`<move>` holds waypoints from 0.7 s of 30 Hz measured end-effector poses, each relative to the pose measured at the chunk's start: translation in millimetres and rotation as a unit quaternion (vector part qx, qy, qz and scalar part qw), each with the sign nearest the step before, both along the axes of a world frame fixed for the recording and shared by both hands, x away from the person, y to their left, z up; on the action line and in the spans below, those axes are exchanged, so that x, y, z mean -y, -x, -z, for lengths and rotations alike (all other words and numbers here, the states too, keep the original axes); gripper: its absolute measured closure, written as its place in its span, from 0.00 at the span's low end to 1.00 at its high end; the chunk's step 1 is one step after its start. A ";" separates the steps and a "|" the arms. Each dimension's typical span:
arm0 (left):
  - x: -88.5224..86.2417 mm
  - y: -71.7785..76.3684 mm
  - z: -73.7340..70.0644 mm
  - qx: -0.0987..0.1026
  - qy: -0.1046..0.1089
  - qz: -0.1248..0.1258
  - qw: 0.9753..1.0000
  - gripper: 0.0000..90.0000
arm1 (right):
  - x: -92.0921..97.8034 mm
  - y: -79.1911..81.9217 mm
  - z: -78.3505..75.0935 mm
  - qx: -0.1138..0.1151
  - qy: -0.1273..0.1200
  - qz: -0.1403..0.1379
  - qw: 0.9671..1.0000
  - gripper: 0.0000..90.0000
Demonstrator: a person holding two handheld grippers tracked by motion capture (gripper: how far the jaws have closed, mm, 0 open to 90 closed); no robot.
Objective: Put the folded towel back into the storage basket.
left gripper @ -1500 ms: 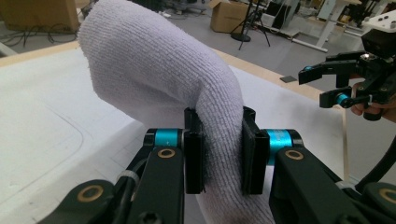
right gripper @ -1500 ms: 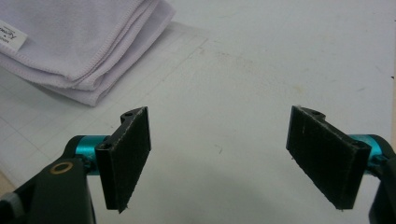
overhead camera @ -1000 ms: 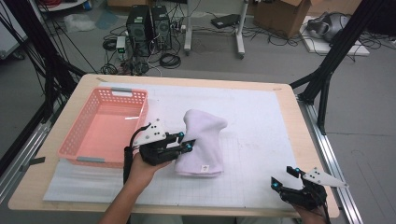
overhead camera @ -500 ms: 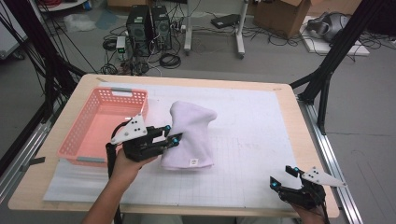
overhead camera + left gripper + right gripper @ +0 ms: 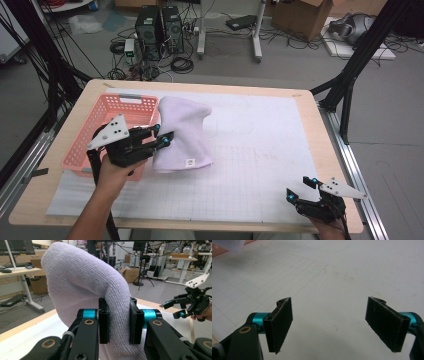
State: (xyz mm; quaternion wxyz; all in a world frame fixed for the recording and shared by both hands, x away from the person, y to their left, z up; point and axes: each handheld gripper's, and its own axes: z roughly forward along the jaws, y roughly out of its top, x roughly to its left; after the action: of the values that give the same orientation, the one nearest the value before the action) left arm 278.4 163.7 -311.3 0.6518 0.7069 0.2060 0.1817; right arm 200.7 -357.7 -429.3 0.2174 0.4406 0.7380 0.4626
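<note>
No readable text, brand, number or sign in any view. Small square tag near lower hem of lavender towel (image 5: 182, 132), in high view: mark on it too small to make out. Grid mat (image 5: 250, 165) on counter (image 5: 325, 145): plain ruled lines, no figures. Cardboard boxes and monitor in background of left gripper view: no legible lettering.

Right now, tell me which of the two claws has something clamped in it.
The left claw: its jaws pinch a fold of the lavender towel beside the pink basket. The right claw is spread wide over the white mat, holding nothing.
</note>
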 end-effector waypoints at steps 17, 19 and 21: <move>-51.1 -2.1 -25.7 0.018 0.022 -0.032 0.999 0.83 | -3.8 -3.3 -1.6 0.001 0.003 -0.004 1.000 0.23; -57.0 -1.8 -29.3 0.019 0.020 -0.037 0.999 0.83 | -3.6 -3.4 -1.6 0.001 0.003 -0.003 1.000 0.23; -63.2 -1.4 -32.5 0.020 0.021 -0.040 0.999 0.83 | -3.5 -3.2 -1.7 -0.001 0.002 -0.002 1.000 0.23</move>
State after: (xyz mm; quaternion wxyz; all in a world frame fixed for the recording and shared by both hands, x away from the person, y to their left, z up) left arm 279.8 226.9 -278.7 0.6628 0.6802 0.2254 0.2172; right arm 204.0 -354.2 -427.6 0.2167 0.4393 0.7397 0.4614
